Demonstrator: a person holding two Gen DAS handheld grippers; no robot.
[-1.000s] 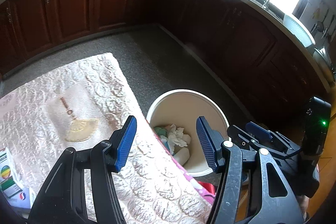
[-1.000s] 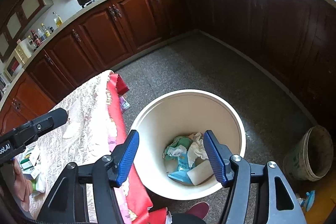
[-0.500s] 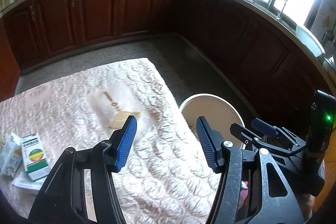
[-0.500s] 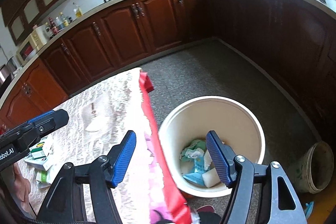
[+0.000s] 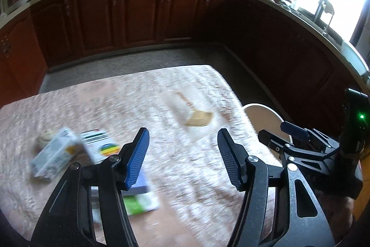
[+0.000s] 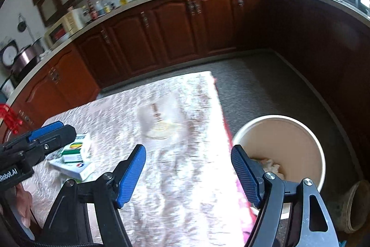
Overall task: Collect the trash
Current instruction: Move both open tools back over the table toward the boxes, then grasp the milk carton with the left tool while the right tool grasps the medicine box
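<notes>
A: Two grippers, both w/ nothing held. The left gripper (image 5: 182, 156) is seen about half open, jaws opening, only cloth seen btwn them. The right gripper (image 6: 188, 175) is spread wider, jaws opening too, nothing btwn them.

B: What was changed just now?

A: A sec ago both views were filled by the bin (image 6: 300, 131), w/ tissue and wrappers seen inside. Now the table (image 5: 115, 94) is seen in the middle, and the bin is pushed to the right edge. So a drop-off is judged done, and the next pick-up is being set up.

B: Where is the trash left to collect?

A: On the table's left part. A white and green box (image 5: 101, 147) is seen just beside the left gripper's left finger (image 5: 136, 159). A pale carton (image 5: 53, 159) is laid tilted next to it, touching or nearly so. A flat green and white packet (image 5: 138, 200) is seen under the same finger. In the right view the same pile (image 6: 76, 156) is seen just past the left gripper's tip.

B: What can't be made out?

A: Lots. The boxes are blurred, so no words can be read. A small round thing (image 5: 46, 134) behind the carton can't be named. Part of the packet is hidden by the finger. The bin's inside is mostly cut off by the right gripper. How many pieces are stacked can't be told.
</notes>
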